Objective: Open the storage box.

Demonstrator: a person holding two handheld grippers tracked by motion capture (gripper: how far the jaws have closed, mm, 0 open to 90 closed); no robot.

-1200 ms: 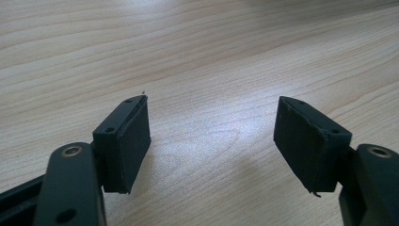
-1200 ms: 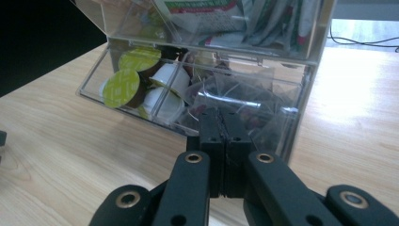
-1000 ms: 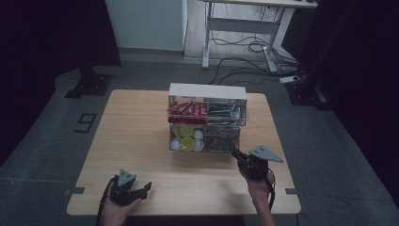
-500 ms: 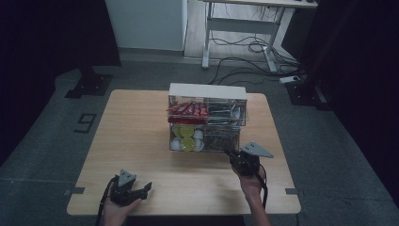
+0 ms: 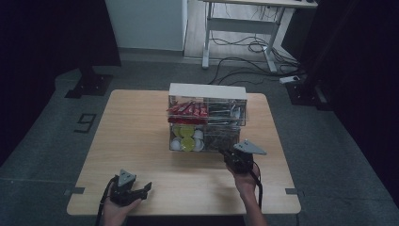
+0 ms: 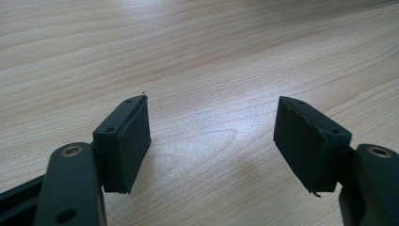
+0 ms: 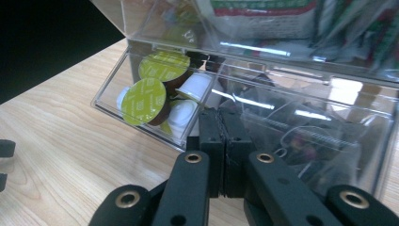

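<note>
Your left hand-held gripper sits open over bare surface; your right hand-held gripper is closed, empty, at the clear organizer.

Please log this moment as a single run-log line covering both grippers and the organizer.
left gripper: open, over bare table | right gripper: shut, empty, at clear organizer lower front | capsules: inside lower-left bin
</note>
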